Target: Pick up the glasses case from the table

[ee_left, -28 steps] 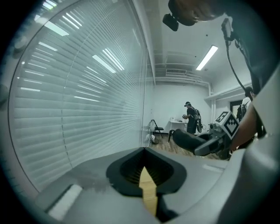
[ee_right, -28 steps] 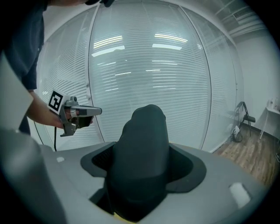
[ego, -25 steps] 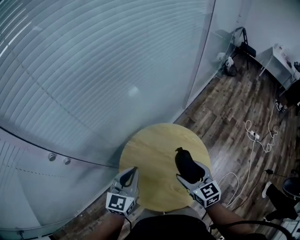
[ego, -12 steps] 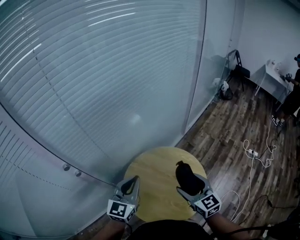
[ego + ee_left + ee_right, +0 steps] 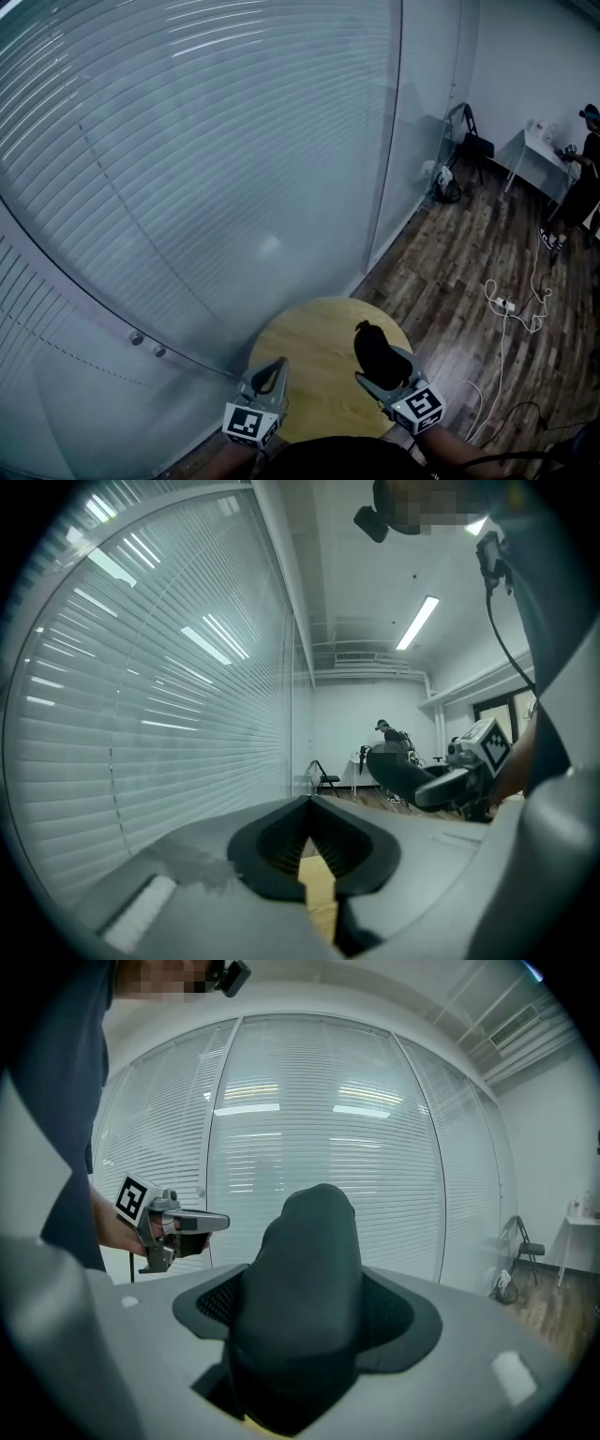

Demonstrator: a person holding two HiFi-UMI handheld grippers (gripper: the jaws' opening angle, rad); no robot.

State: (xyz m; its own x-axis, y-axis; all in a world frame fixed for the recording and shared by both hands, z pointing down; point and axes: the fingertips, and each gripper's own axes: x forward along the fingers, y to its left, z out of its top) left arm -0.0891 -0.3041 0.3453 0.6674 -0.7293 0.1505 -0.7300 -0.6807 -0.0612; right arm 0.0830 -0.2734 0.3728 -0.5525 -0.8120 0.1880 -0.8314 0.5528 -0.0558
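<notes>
The black glasses case (image 5: 377,352) is raised over the right side of the round wooden table (image 5: 314,337). My right gripper (image 5: 382,366) is shut on the case, which stands up between the jaws and fills the right gripper view (image 5: 305,1288). My left gripper (image 5: 270,373) hovers over the table's near left edge. Its jaws meet at the tips with nothing between them (image 5: 307,813). A strip of table (image 5: 317,883) shows below them. The case (image 5: 403,775) and the right gripper (image 5: 469,771) show at the right of the left gripper view.
A glass wall with blinds (image 5: 206,169) runs right behind the table. On the wood floor at the right lie white cables and a power strip (image 5: 506,305). A folding chair (image 5: 466,141) and a person at a white table (image 5: 581,178) are far right.
Both grippers have risen a little, the right one still holding the case. The head view has tilted up, so the table and grippers sit lower in the frame.
</notes>
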